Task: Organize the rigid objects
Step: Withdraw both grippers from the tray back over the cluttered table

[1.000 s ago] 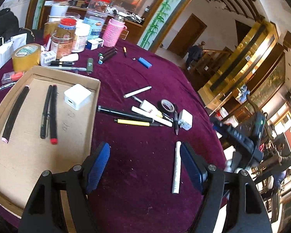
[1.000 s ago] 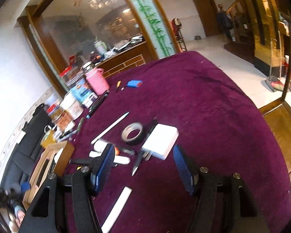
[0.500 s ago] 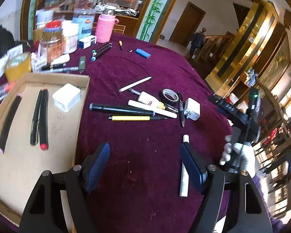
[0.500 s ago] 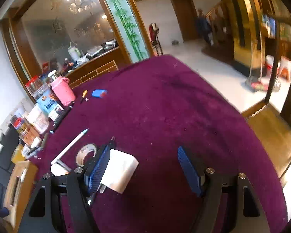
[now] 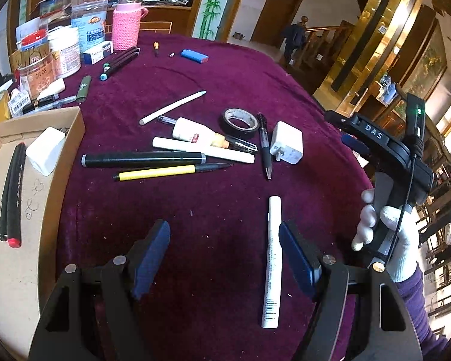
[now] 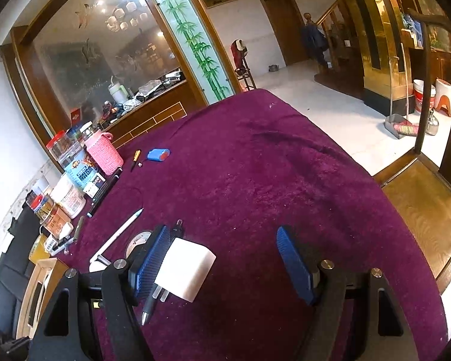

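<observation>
Holding my right tool (image 6: 222, 260) wide open, I had the white plug block (image 6: 185, 272) right beside its left finger on the purple surface (image 6: 255, 180). My left tool (image 5: 225, 257) was wide open too, with a white pen (image 5: 272, 258) lying near its right finger. A cardboard box (image 5: 60, 180) sat off to the left.

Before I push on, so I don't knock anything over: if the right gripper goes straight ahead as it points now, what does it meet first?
The white charger lies by the left finger of the right gripper. Beyond it, only bare purple tablecloth shows up to the far edge. The way looks free, though depth is unclear.
</observation>
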Demonstrator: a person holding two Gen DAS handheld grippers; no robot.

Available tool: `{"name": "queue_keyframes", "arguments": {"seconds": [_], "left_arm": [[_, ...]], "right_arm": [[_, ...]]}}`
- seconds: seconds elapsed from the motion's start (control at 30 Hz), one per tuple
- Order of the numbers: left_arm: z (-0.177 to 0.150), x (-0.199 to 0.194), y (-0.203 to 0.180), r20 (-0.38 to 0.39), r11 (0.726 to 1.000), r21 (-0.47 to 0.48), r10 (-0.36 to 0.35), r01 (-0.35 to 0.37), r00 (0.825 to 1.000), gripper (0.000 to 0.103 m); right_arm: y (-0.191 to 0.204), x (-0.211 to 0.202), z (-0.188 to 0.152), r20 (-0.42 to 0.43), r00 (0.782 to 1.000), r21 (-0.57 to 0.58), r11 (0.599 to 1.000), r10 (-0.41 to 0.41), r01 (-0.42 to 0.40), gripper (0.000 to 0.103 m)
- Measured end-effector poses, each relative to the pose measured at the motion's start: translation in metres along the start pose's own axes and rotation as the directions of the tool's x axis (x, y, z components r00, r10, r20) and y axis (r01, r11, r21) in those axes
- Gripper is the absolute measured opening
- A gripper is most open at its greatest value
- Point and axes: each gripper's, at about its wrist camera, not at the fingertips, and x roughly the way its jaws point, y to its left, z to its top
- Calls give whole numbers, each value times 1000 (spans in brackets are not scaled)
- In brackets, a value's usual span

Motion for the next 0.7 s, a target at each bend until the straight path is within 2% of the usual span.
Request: {"name": "queue_keyframes", "arguments": {"seconds": [0.23, 0.53, 0.7], "left_arm": [[-2, -12, 7, 34, 1000, 4, 9, -9, 999, 74], [7, 6, 37, -28, 997, -16, 79, -80, 996, 74], [28, 26, 30, -67, 996, 11, 87, -86, 994, 74]], "right_arm": [[-5, 5, -1, -26, 1000, 24, 1000, -15, 16, 78], [-4, 13, -3, -50, 997, -1, 998, -58, 58, 78], [-3, 16, -3, -59, 997, -3, 999, -43, 42, 78]]}}
